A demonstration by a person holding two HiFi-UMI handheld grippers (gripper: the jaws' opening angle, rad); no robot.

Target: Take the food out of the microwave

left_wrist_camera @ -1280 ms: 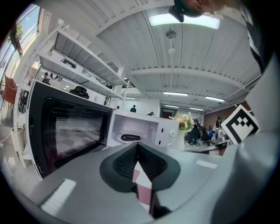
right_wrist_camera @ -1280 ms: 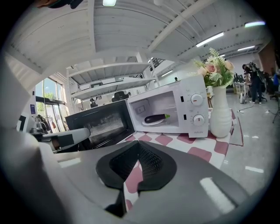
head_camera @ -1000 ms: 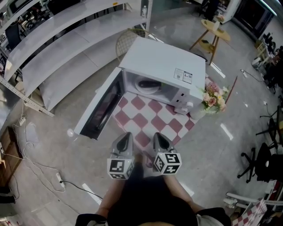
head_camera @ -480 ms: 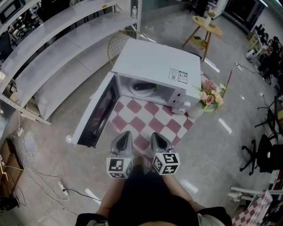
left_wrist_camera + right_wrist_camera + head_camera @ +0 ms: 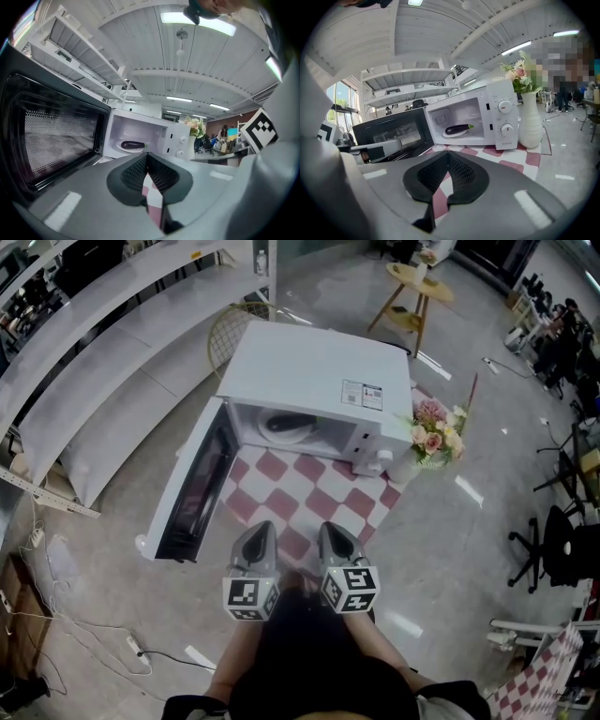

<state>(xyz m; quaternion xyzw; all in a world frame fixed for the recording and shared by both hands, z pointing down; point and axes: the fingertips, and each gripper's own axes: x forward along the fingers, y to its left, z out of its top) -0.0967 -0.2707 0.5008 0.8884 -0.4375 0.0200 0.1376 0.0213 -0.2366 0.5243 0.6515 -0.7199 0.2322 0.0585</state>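
Note:
A white microwave point(image 5: 319, 371) stands on a red-and-white checked cloth point(image 5: 314, 498) with its door point(image 5: 192, 488) swung wide to the left. Inside, a dark purple eggplant point(image 5: 458, 128) point(image 5: 132, 145) lies on a white plate point(image 5: 284, 427). My left gripper point(image 5: 258, 532) and right gripper point(image 5: 336, 532) hover side by side in front of the cloth, short of the microwave's opening. Both are shut with nothing between the jaws. The tips meet in the left gripper view point(image 5: 147, 155) and in the right gripper view point(image 5: 448, 154).
A white vase of pink flowers point(image 5: 429, 432) stands right of the microwave point(image 5: 501, 117). White shelving point(image 5: 103, 343) runs along the left. A yellow side table point(image 5: 412, 287) sits behind, office chairs point(image 5: 562, 549) to the right, and cables point(image 5: 84, 624) trail on the floor.
The microwave and cloth have shifted left and up in the head view as the head turned. The grippers stay side by side, both still shut and empty.

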